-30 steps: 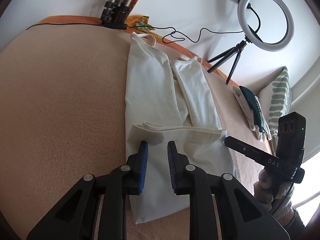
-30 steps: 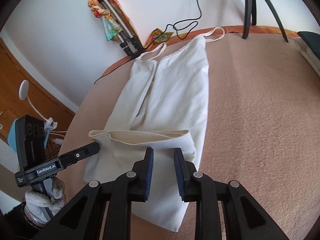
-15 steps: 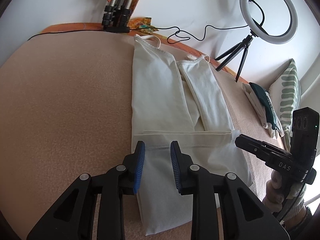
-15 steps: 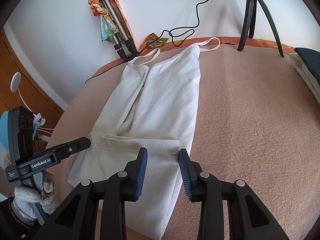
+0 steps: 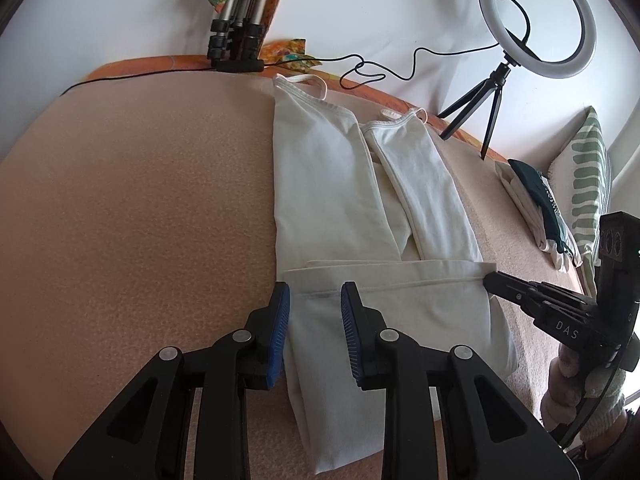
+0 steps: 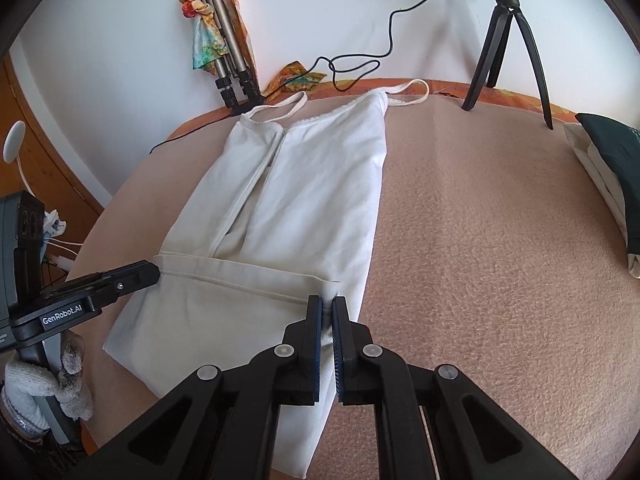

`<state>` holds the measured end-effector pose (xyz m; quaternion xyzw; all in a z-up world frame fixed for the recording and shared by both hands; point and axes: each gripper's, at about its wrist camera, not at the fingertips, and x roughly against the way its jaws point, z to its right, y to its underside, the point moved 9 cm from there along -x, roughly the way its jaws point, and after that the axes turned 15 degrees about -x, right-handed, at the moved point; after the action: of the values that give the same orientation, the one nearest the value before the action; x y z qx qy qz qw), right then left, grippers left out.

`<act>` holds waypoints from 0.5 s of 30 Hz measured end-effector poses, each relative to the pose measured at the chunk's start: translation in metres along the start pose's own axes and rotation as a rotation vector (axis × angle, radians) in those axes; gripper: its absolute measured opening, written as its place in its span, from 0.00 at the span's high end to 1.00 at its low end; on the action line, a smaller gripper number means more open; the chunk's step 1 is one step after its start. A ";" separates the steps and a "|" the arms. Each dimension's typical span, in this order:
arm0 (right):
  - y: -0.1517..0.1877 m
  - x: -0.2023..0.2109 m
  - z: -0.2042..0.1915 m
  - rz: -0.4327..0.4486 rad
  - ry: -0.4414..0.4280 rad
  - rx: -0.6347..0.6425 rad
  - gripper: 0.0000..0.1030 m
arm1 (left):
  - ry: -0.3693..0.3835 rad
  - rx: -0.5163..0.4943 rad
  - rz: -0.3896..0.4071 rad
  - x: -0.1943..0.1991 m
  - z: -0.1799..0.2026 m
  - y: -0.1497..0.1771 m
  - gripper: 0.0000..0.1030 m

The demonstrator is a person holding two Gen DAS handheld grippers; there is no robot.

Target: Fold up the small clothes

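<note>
While our right tool [image 6: 327,312] pinches the folded hem corner of the white camisole [image 6: 312,200] lying flat on the peach blanket [image 6: 480,240], our left tool [image 5: 314,300] stands wide around the other corner, gripping nothing. Lifting now would likely skew the fold.

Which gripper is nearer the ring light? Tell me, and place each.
Right. The right gripper pinches the top's folded hem on the side toward the ring light; the left gripper straddles the hem's opposite corner, farther from it.
</note>
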<state>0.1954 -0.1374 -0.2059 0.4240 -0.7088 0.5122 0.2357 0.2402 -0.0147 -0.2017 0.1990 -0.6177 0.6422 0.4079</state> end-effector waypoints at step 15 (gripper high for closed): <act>-0.043 0.020 0.017 0.029 -0.121 -0.050 0.61 | 0.080 0.052 0.034 0.004 -0.039 -0.056 0.52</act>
<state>0.2223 -0.1652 -0.1737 0.4379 -0.7405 0.4709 0.1956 0.2909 0.0185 -0.1699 0.1731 -0.5873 0.6723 0.4161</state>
